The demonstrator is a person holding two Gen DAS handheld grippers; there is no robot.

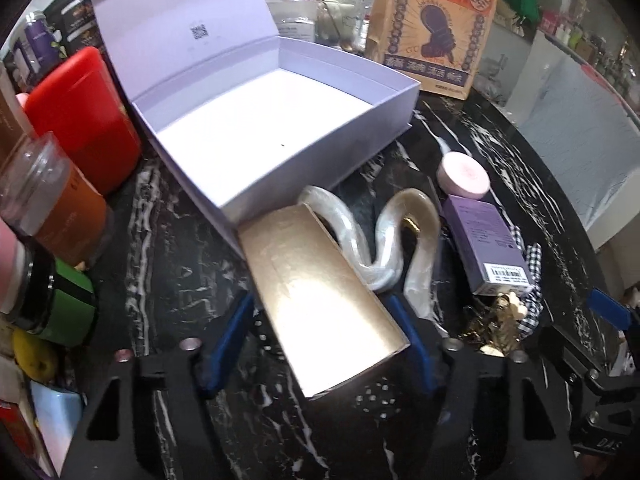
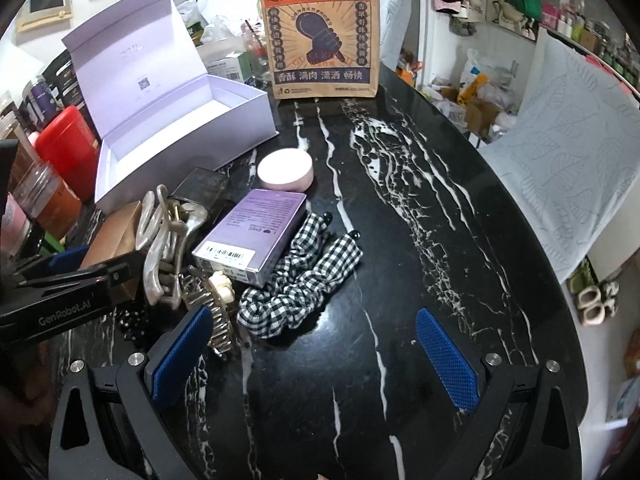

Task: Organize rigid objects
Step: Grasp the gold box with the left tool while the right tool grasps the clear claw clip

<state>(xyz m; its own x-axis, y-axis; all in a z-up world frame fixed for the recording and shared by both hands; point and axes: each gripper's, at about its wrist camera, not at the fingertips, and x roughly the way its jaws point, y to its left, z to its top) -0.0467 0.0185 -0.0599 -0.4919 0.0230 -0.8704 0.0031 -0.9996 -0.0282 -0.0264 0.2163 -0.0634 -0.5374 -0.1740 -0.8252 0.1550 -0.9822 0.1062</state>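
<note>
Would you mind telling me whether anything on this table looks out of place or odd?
Nothing looks spilled or broken. The lilac box stands open and empty, while the small things sit in a loose heap beside it: a pearly hair clip lies against the gold box, and a checked scrunchie sprawls by the purple carton.

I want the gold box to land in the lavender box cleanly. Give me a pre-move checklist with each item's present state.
1. Gold box between the left gripper pads: ok.
2. Pads firmly pressing its sides: cannot tell.
3. Lavender box lid up: ok.
4. Its floor free of items: ok.
5. Pearly hair claw touching the gold box, may drag: not ok.
6. Right gripper open, holding nothing: ok.
</note>
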